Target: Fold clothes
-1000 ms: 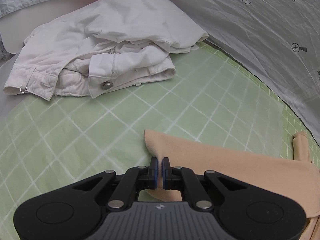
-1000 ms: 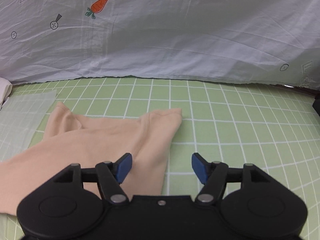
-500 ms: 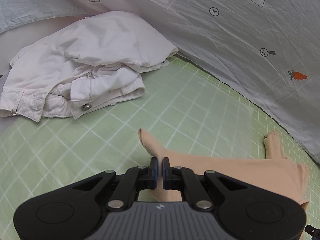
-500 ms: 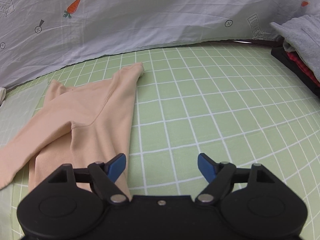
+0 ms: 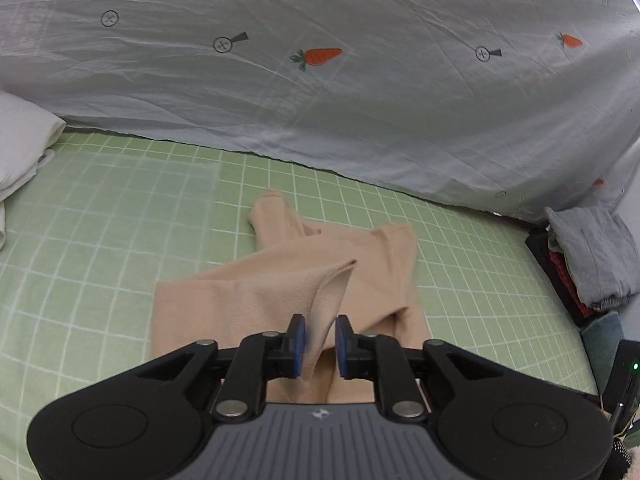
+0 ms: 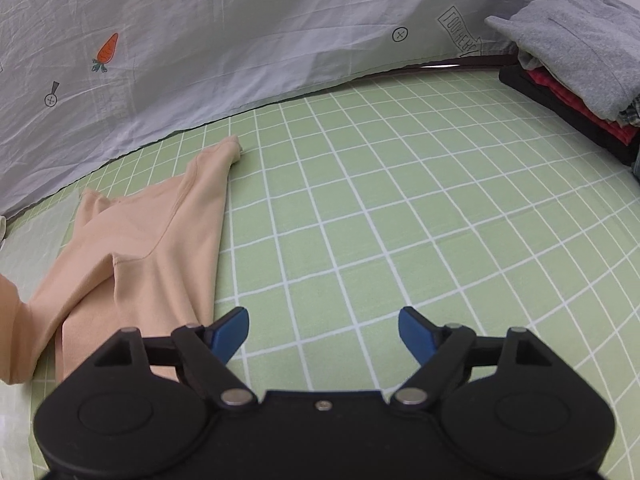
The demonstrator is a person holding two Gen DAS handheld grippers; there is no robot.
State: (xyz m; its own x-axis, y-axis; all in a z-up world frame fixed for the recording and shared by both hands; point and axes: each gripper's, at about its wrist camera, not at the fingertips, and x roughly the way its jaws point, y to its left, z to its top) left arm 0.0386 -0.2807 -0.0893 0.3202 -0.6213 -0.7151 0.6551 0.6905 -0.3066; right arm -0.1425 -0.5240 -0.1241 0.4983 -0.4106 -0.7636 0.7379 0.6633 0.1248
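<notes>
A peach garment lies on the green grid mat, one end folded over onto the rest. My left gripper hangs just above it. Its jaws are opening, and a raised fold of the peach cloth still stands loosely between the blue pads. In the right wrist view the same garment lies to the left. My right gripper hovers over bare mat beside the garment's right edge, its jaws opening wide with nothing between them.
A grey-white sheet with carrot prints hangs along the far edge of the mat. A crumpled white garment lies at the far left. A stack of folded clothes, grey on top, stands at the right edge.
My left gripper swung right, carrying the garment's end over onto the rest, and its jaws parted from shut. My right gripper slid right off the garment and opened wider.
</notes>
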